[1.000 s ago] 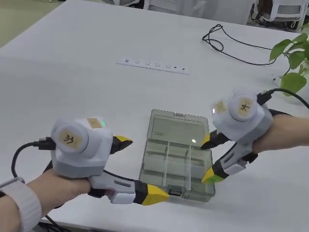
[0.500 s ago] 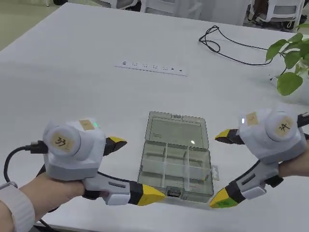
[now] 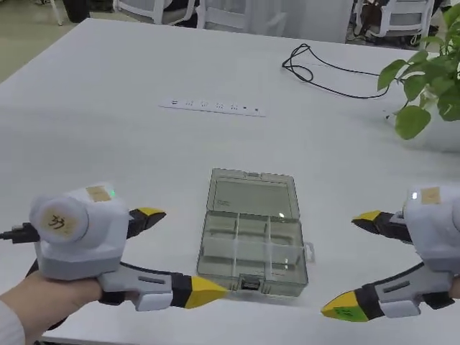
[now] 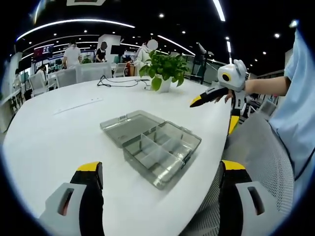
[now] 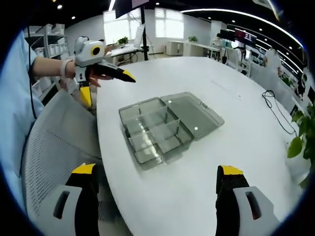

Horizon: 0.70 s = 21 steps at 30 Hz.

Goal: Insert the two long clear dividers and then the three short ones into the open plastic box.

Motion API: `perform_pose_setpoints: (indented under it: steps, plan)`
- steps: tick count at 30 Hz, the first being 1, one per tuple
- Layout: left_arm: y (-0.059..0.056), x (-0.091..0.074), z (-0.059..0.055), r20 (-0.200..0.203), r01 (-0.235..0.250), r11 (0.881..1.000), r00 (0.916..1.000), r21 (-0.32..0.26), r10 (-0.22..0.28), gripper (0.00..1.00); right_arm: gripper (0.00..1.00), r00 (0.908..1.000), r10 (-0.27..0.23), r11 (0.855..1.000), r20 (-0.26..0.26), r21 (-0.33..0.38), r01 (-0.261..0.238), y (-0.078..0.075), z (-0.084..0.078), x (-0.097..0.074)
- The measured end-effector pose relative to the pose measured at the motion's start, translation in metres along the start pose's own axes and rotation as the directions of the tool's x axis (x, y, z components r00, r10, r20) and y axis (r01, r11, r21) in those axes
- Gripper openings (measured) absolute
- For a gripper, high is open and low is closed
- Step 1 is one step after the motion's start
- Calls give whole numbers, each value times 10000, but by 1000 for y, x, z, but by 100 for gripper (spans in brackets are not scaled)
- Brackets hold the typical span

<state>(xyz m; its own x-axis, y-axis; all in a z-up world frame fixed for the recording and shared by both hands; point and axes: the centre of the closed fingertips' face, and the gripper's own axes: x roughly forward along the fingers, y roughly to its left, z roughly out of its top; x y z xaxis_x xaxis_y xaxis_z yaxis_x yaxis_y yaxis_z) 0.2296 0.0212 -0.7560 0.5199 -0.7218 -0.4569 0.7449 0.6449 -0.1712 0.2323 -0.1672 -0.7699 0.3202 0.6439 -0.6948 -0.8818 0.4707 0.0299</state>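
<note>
Both tongs are released and empty: the left tongs (image 3: 183, 251) hang just left of the box (image 3: 284, 284), and the right tongs (image 3: 351, 264) hang to its right. The box lies open on the surface (image 3: 108, 129), its lid (image 3: 251, 192) laid flat behind. Dividers (image 3: 251, 242) appear seated inside, though the clear plastic makes the count uncertain. Verify that each one sits fully in its slots. Press any raised edge straight down while steadying the box wall.

White table (image 3: 93, 136): work surface below left gripper (image 3: 183, 251) and right gripper (image 3: 351, 264).
Pwr strip (image 3: 212, 107): flat on table, well fwd of left gripper.
Black cable (image 3: 316, 68): looped, far fwd.
Potted plant (image 3: 411, 121): fwd of right gripper.
Office chairs (image 3: 402, 18): beyond far table edge.
</note>
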Motion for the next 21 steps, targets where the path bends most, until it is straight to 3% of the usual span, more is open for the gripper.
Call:
perform_pose_setpoints:
  steps: [4, 7, 10, 13, 15, 21]
  plan:
    - [0, -7, -4, -36, -278, 9996, 9996, -5, 278, 100, 100, 9953, -448, 9969, 863, 690, 389, 4, 3, -9]
    - [-2, -11, -7, -38, -412, 9991, 9991, -18, 412, 100, 100, 9853, -796, 9921, 1508, 1081, 636, 7, 6, -13]
    - [-3, -14, -9, -86, -576, 9983, 9983, 36, 576, 100, 100, 9821, -917, 9895, 1646, 1260, 712, 11, 3, -12]
    - [-3, -17, -6, 127, -771, 9969, 9969, -122, 773, 100, 100, 9823, -888, 9892, 1650, 1298, 676, 15, 0, -10]
    - [-5, -15, -7, 70, -810, 9967, 9967, 5, 810, 100, 100, 9761, -976, 9874, 1941, 1419, 705, 17, 1, -13]
    - [-8, -10, 1, 343, -1201, 9925, 9921, -209, 1208, 100, 100, 9715, -1042, 9845, 2131, 1604, 704, 17, -7, -17]
